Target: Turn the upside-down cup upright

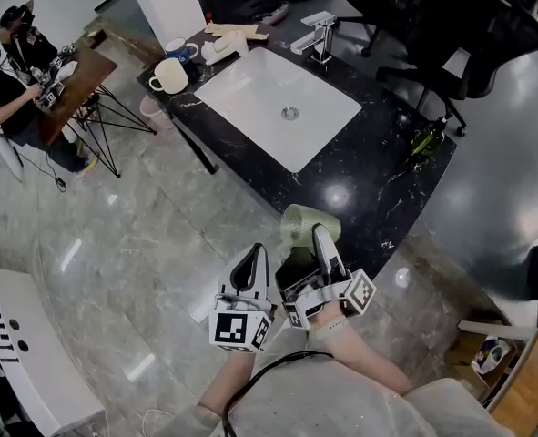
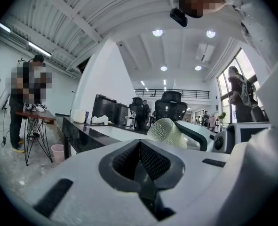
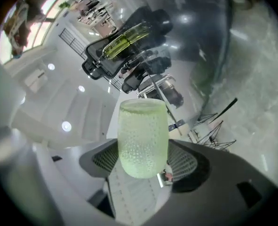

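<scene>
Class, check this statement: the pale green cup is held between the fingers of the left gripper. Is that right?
No. The cup is held between the fingers of the right gripper, as the right gripper view shows. The left gripper has its fingers together on nothing.

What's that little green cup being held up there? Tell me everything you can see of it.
The green cup is a small, pale, see-through tumbler, glass or plastic by its look, with a rounded wall covered in tiny raised dots. No handle shows. The right gripper holds it in the air, one pad pressed on each side. It is tipped nearly sideways above the near edge of the black counter and touches nothing else.
</scene>
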### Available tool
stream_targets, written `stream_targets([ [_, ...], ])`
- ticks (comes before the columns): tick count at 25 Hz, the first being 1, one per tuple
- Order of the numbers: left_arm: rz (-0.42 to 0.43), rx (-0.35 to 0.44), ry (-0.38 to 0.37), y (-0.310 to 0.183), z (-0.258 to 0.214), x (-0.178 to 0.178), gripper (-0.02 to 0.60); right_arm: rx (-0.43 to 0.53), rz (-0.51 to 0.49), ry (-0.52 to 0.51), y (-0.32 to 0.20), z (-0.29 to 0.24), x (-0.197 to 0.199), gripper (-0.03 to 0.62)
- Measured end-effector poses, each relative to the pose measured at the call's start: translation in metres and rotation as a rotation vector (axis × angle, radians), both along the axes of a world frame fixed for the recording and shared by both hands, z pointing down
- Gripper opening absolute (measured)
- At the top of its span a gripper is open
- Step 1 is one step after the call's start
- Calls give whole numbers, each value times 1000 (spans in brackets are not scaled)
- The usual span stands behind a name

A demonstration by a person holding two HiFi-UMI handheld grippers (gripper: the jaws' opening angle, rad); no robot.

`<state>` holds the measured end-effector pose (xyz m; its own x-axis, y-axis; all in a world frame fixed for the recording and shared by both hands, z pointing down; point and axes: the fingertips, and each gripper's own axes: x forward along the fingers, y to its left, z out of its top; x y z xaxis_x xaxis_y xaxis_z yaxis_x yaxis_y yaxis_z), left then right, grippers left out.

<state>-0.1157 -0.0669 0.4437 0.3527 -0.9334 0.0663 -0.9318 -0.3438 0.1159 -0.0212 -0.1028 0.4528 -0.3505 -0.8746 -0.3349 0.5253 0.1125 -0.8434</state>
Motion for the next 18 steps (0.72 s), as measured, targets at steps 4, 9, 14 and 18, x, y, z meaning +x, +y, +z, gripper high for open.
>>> stream_targets([
  [4,32,32,-63,-5,-8,2,8,1,52,-177,-3,6,2,307],
  [9,56,49,-45,-13,-14,5,8,46,142,-421,-4,15,16,307],
  [14,75,52,-62,-10,-16,6,7,138,213,-692,-7,11,28,307],
  [18,88,51,-72,-11,-12,6,7,221,249,-795,-5,8,35,307],
])
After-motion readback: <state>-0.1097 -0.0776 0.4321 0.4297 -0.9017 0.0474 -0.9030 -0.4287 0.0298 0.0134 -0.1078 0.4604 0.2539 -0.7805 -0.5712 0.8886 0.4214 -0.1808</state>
